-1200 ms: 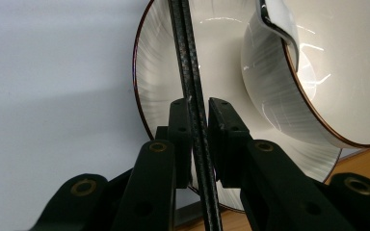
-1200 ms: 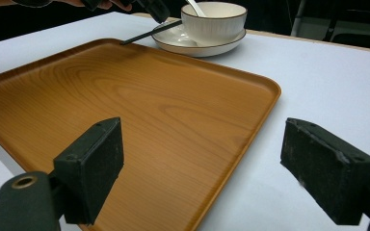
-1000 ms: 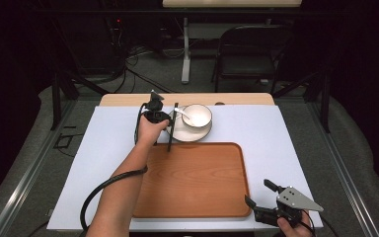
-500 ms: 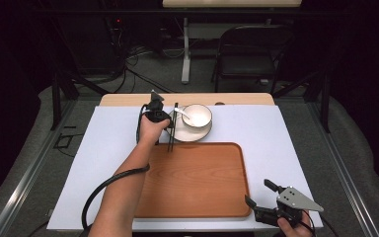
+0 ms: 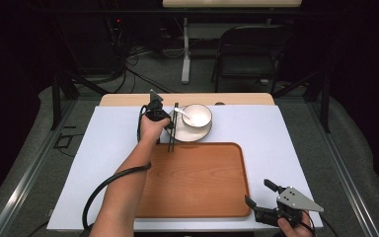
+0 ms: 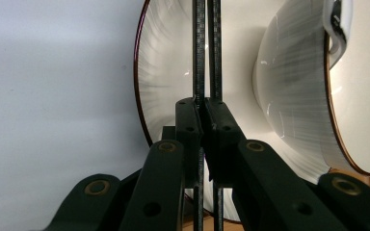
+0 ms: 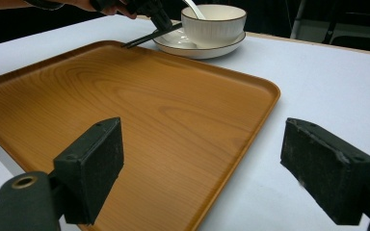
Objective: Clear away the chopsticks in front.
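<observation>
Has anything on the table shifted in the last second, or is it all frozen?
Nothing has visibly moved. The left claw stays shut on the black chopsticks by the plate, with the bowl and its spoon unmoved. The right claw still waits open at the near right corner of the wooden tray.

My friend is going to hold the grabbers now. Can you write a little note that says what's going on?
Left gripper: jaws shut on the black chopsticks, over the white plate.
Right gripper: jaws open, holding nothing, at the near right corner of the wooden tray.
White bowl with a spoon sits on the plate, beyond the tray.
Done: chopsticks gripped.
Left, probably: put the chopsticks where they belong; the tray has nothing on it yet.
</observation>
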`<state>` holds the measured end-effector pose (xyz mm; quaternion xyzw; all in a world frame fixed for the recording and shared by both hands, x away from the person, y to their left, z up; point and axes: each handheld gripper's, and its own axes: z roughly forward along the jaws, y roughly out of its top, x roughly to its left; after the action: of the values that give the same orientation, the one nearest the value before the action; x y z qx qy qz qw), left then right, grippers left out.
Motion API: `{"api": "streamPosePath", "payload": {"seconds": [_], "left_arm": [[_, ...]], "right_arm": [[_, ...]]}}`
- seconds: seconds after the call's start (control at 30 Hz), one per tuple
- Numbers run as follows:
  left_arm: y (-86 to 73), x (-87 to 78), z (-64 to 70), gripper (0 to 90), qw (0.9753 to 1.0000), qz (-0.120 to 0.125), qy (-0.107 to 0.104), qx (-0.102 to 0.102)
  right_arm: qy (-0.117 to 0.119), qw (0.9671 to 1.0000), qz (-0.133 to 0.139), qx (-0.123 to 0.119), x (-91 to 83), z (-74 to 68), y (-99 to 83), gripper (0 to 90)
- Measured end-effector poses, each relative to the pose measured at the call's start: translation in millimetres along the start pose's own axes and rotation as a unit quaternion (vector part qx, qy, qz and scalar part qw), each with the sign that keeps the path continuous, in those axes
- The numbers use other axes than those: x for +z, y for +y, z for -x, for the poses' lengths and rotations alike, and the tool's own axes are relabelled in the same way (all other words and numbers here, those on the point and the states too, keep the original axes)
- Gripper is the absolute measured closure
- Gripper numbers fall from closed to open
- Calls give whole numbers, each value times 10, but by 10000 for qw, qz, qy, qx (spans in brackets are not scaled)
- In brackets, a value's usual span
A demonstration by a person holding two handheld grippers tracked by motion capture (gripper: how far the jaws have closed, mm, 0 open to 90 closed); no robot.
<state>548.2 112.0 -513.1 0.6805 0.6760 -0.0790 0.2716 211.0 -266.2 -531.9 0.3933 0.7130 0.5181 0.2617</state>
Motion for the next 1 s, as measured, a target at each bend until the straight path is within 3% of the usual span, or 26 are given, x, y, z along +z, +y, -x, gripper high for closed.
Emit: {"api": "streamPosePath", "payload": {"seconds": [0.53, 0.73, 1.0], "left_arm": [[28, 8, -2, 848, 9999, -68, 87, -120], [45, -14, -10, 856, 9998, -168, 112, -41], [43, -77, -21, 860, 9999, -69, 104, -36]], "right_arm": [[2, 10000, 19, -18, -2, -2, -1, 147], [28, 10000, -16, -19, 8, -3, 1, 147], [9, 10000, 7, -32, 1, -2, 0, 147]]}}
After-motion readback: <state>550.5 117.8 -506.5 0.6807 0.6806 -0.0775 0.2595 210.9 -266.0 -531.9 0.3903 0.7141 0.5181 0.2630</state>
